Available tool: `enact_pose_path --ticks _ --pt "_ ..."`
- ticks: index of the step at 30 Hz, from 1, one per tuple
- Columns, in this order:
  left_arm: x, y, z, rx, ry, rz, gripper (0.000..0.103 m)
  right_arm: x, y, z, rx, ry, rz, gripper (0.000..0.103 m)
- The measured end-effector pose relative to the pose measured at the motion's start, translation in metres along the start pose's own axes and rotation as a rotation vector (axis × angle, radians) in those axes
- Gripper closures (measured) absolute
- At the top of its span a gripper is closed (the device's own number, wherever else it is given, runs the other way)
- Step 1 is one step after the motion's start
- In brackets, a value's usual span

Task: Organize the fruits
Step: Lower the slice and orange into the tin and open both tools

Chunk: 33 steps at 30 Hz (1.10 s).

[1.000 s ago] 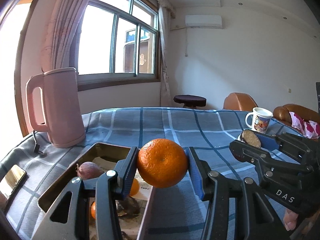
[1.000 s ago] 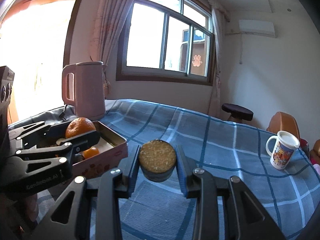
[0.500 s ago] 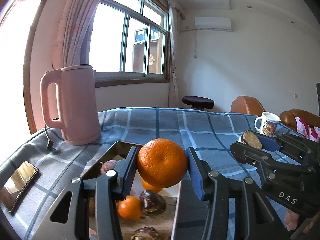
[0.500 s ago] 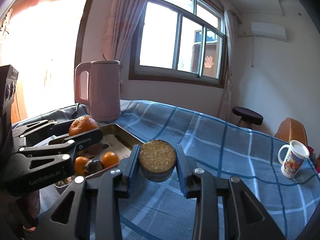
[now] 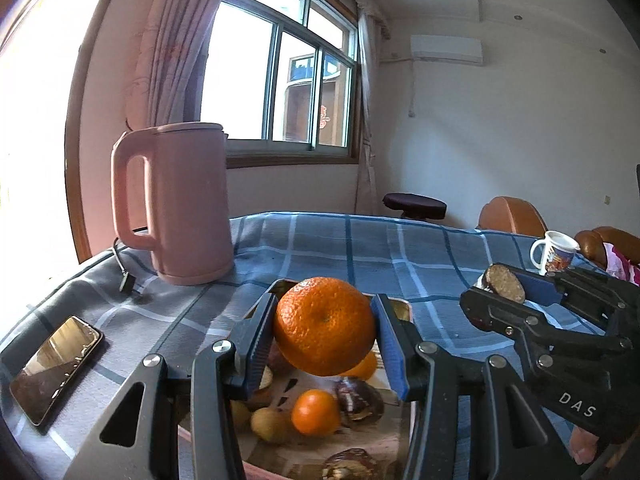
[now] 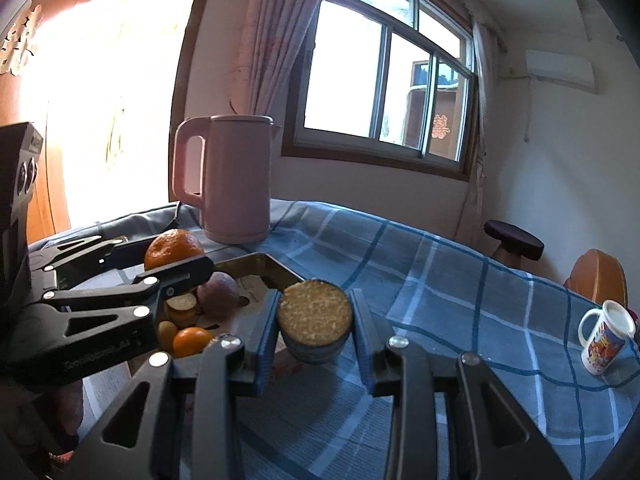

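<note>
My left gripper (image 5: 324, 336) is shut on a large orange (image 5: 323, 325) and holds it above a metal tray (image 5: 405, 307). The tray holds small oranges (image 5: 315, 411), dark halved fruits (image 5: 358, 396) and yellowish ones. My right gripper (image 6: 314, 324) is shut on a halved dark fruit with a tan cut face (image 6: 315, 314), held just right of the tray (image 6: 276, 266). In the right wrist view the left gripper (image 6: 176, 268) with its orange (image 6: 173, 247) is at the left. In the left wrist view the right gripper (image 5: 505, 292) is at the right.
A pink kettle (image 5: 176, 204) stands behind the tray on the blue checked cloth (image 5: 360, 248), its cord at the left. A phone (image 5: 54, 368) lies at the left edge. A printed mug (image 6: 606, 338) stands at the far right. A stool and chairs are beyond the table.
Both grippers have moved left with their fruit. The orange now hangs over the tray's middle, and the halved fruit has come closer to the tray's right rim.
</note>
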<state>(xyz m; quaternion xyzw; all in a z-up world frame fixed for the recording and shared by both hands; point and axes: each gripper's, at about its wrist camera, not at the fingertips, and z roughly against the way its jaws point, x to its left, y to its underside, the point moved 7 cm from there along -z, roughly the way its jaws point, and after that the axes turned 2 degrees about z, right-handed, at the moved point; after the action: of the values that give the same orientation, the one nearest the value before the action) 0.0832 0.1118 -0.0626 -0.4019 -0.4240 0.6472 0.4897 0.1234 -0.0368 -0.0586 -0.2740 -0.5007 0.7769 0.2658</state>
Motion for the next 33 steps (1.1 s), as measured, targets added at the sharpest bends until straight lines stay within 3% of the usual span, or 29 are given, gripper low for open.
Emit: enact_pose_path --ticks 33 --pt "0.066 0.005 -0.003 0.061 -0.093 0.053 0.053 0.061 -0.008 -0.048 0.078 -0.098 0.055 0.066"
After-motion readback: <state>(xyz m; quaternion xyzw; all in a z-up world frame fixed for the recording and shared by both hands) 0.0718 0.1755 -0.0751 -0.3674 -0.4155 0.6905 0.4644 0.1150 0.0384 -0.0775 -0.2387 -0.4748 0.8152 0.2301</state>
